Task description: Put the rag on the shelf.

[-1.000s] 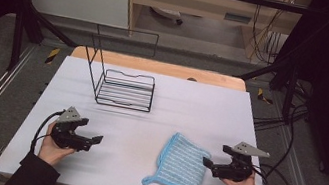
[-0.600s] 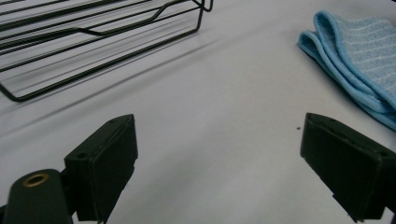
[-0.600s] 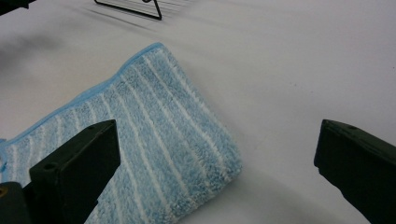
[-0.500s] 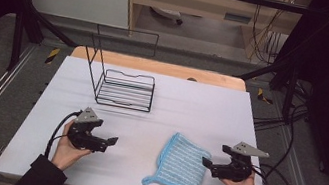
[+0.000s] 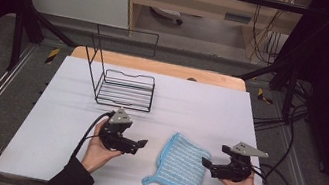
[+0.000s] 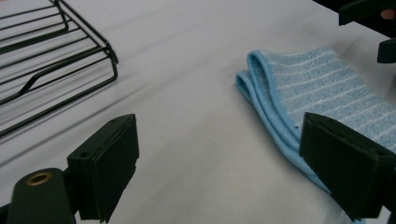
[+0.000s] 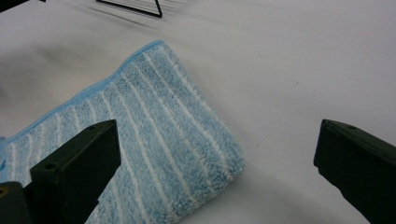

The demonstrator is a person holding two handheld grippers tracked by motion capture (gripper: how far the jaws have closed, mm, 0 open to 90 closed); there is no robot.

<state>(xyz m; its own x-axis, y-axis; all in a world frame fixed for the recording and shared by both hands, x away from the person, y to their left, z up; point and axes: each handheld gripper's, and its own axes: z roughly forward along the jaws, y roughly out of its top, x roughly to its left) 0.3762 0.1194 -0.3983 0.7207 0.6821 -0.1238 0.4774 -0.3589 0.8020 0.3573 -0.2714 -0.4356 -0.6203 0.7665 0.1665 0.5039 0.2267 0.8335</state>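
The folded blue striped cloth (image 5: 180, 164) lies flat on the white table (image 5: 200, 108), between your two grippers and held by neither. Your right gripper (image 5: 206, 164) sits just at its right-hand edge, jaws spread wide and empty; in the right gripper view the cloth (image 7: 140, 140) lies ahead and under the left-hand jaw, with its rounded fold reaching into the gap. Your left gripper (image 5: 142, 144) is a little short of the cloth's other side, jaws likewise released, and in the left gripper view the layered edge (image 6: 261, 93) lies ahead and toward the right-hand jaw. This looks like the approach before a two-handed pick-up. Next, I would bring the left gripper on until a jaw slides under the stacked layers, then close both grippers on opposite edges. The black wire rack (image 5: 125, 88) stands well beyond the left gripper, likely where the cloth is bound.
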